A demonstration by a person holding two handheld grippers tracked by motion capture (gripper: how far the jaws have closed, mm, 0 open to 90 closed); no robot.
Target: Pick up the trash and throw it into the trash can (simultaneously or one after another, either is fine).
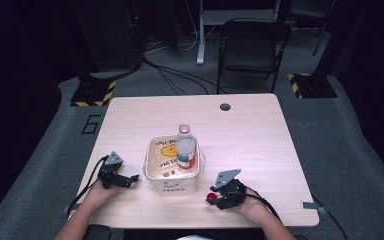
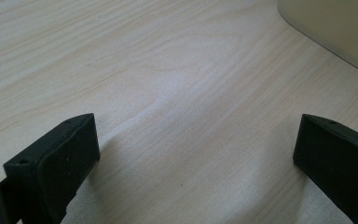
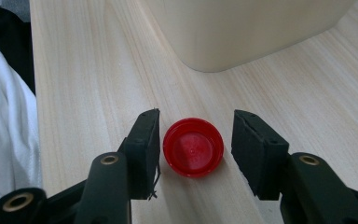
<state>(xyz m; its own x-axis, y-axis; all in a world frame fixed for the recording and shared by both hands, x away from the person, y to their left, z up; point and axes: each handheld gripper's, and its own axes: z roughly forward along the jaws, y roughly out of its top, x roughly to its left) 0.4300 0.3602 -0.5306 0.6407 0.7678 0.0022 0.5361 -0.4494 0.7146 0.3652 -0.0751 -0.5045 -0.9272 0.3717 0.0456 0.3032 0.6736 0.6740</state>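
Both jaws of my right gripper (image 3: pixel 196 144) are standing spread around the red cap (image 3: pixel 193 147), so I am judging closure next.

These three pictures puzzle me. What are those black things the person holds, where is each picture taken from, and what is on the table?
No robot here: a person sits at a wooden table and holds a hand-worked claw in each hand. The big picture comes from a fixed camera above, looking down. There you see the left claw and the right claw, each with a trailing cable.

The other two pictures come from small cameras riding on the claws, looking along their two black jaws.

On the table stands a cream tub with a bottle upright inside it; the bottle has no cap on.

In the right claw's picture, a red cap lies flat on the table between the open jaws, with a gap on each side, so it is not gripped. The left claw is open over bare wood, holding nothing.
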